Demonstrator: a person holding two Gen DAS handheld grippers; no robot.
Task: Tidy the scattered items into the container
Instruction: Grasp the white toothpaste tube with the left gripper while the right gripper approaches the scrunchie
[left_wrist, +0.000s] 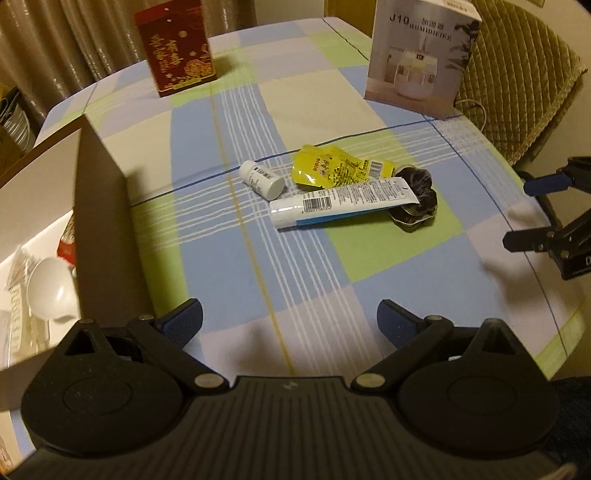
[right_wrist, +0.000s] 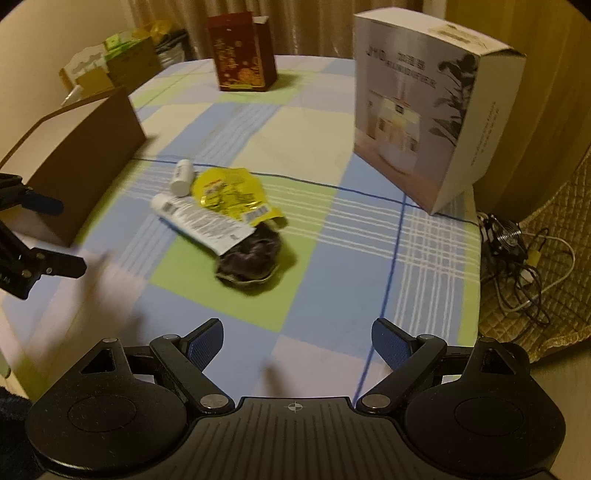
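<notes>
Plastic and foil mostly: a small heap mid-table on the checked cloth (left_wrist: 236, 266). White pill bottle (left_wrist: 261, 180) lies on its side, rigid and light but apt to roll; grip across the barrel. Toothpaste-style tube (left_wrist: 343, 205) lies partly on a dark scrunchie (left_wrist: 417, 199); soft, grip near the stiff cap end. Yellow foil pouch (left_wrist: 334, 170) looks limp and slippery; pinch an edge.

Cardboard container (left_wrist: 92, 192) stands left, open, already holding a white spoon (left_wrist: 46, 291).

Left gripper (left_wrist: 290, 323) and right gripper (right_wrist: 297, 341) both spread wide, empty, short of the heap.

Red tin (left_wrist: 175, 48) and humidifier box (left_wrist: 421, 55) stand far, clear of the path.
</notes>
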